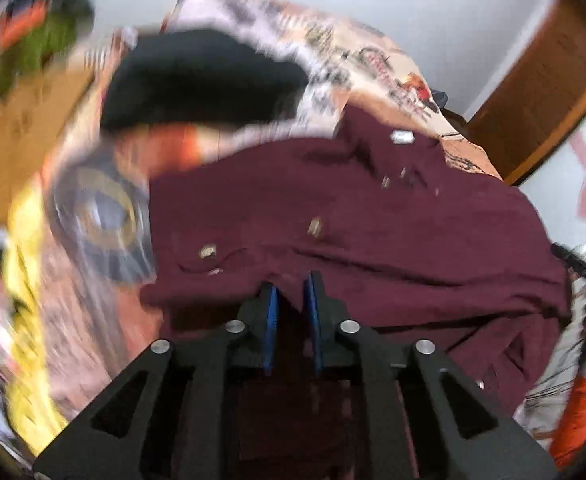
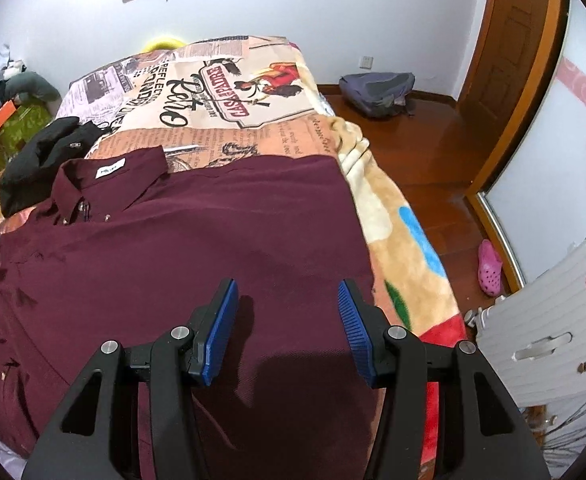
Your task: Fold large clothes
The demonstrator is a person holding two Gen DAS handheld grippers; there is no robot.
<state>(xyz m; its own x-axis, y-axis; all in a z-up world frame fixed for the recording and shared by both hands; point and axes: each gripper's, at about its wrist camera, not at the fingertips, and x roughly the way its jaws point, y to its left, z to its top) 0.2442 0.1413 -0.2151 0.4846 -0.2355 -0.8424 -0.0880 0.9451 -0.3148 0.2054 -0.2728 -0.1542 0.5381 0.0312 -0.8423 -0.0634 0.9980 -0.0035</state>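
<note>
Left gripper (image 1: pixel 293 288) clenched on a fold of the maroon shirt (image 1: pixel 373 232), low in the blurred frame. Right gripper (image 2: pixel 287 300) released, spread wide above the shirt (image 2: pixel 197 248) lying across the printed blanket (image 2: pixel 221 92), centre frame

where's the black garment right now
In the right wrist view the black garment lies bunched at the left on the bed's printed blanket, right beside the collar of the maroon shirt.
</note>
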